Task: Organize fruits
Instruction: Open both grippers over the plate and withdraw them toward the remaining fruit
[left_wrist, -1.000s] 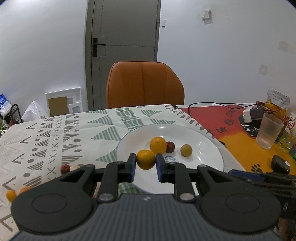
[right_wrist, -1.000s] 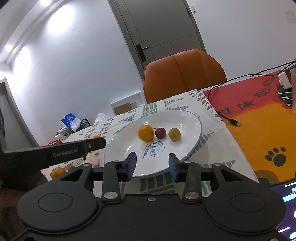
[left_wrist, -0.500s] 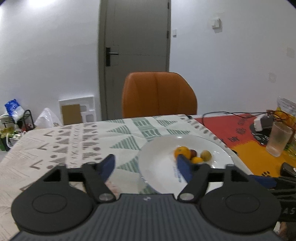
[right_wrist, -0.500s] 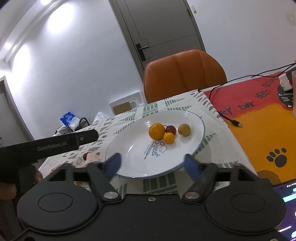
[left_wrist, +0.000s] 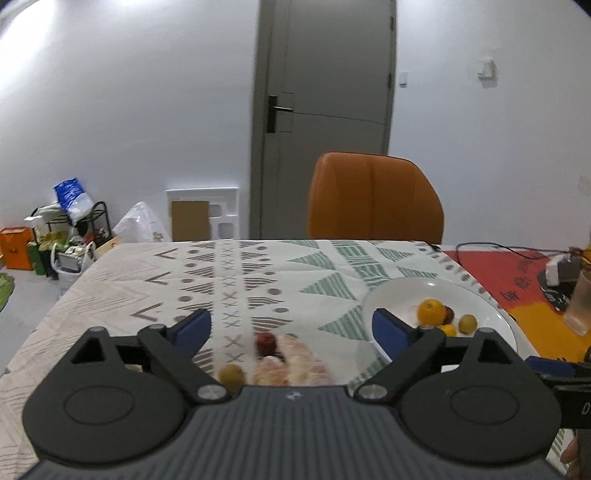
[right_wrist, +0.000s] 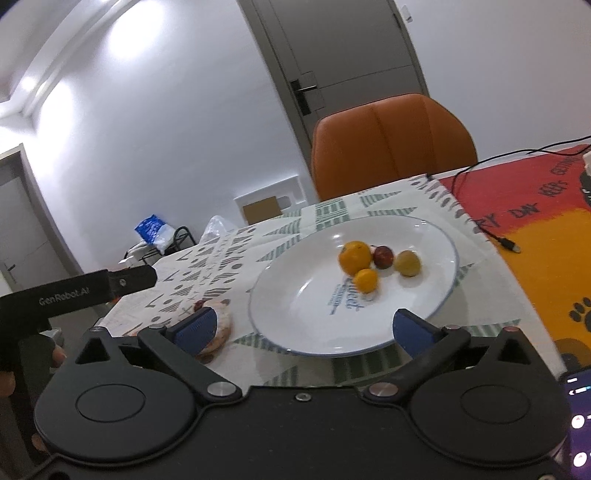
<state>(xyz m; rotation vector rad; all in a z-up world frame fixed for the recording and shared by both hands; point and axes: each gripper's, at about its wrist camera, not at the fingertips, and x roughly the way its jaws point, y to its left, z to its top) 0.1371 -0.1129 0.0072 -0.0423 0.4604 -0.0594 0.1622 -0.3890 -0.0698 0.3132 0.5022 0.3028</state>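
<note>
A white plate holds a large orange, a small orange, a dark red fruit and a yellow-green fruit; the plate also shows at the right of the left wrist view. My left gripper is open and empty, facing loose fruit on the cloth: a dark red fruit, a yellow-green fruit and a pale peach. My right gripper is open and empty at the plate's near rim.
An orange chair stands behind the table. A patterned cloth covers the left part, a red and orange mat the right. A cable lies on the mat, a glass at far right, a phone bottom right.
My left gripper opened, left the small orange on the plate, and swung left toward the loose fruit. My right gripper opened wide.
</note>
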